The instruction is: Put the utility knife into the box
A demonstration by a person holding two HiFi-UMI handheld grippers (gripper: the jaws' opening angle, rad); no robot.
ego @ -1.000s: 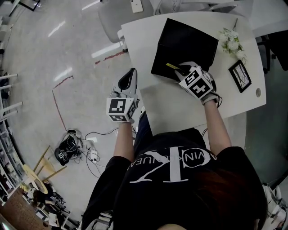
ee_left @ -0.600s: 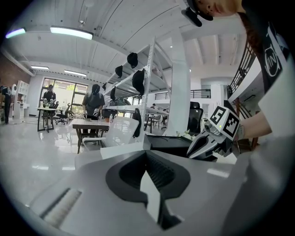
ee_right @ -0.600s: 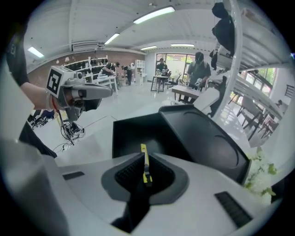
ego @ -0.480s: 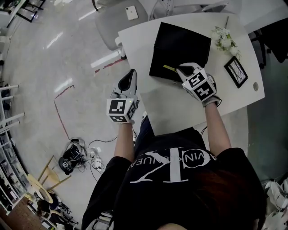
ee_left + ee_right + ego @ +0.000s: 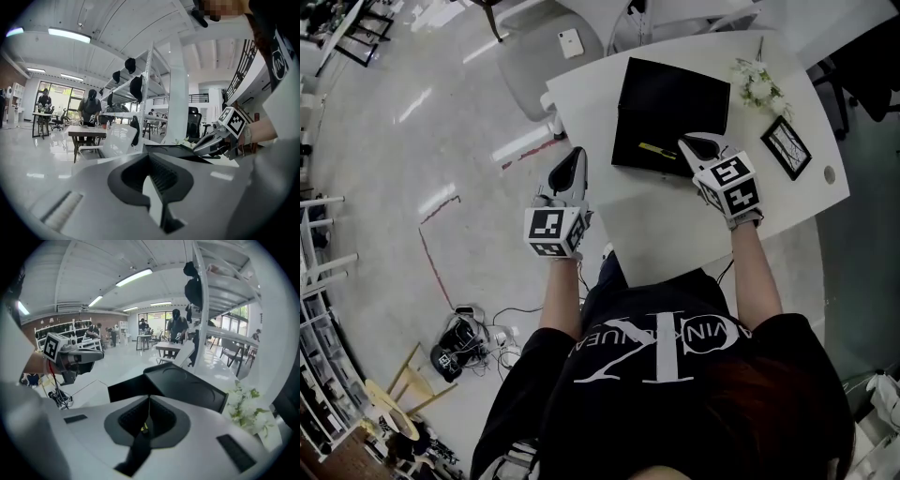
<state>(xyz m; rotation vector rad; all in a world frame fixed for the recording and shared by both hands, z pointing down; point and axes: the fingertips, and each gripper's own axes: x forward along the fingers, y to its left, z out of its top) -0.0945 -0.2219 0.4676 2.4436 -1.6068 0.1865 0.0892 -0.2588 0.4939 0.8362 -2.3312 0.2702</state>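
On the left, the left gripper [image 5: 575, 159] is hanging off the side of the table [image 5: 675, 225], out over the floor. Its jaws are pressed together and nothing is in them, so it is not helping right now. In the middle, the black box [image 5: 675, 94] is sitting on the table. The yellow and black knife [image 5: 656, 150] is lying low over the part of the box nearest the person, with its free end pointing left. I cannot tell if it is touching the bottom yet. Just to its right, the right gripper [image 5: 689, 143] is pinching the end of the knife; in the right gripper view a bit of yellow is showing between the closed jaws. Farther right, some flowers [image 5: 759, 86] and a picture frame [image 5: 786, 147] are sitting near the box. I think the knife is almost in, and the job now is setting it down. To do that well, the right gripper should be bringing the knife down flat and slowly, with the whole knife inside the walls. It should be letting go only when the knife is resting on the bottom, so it does not drop or bounce. Then it should be lifting straight up, away from the flowers. If the box is sliding, the left gripper could be holding its side.
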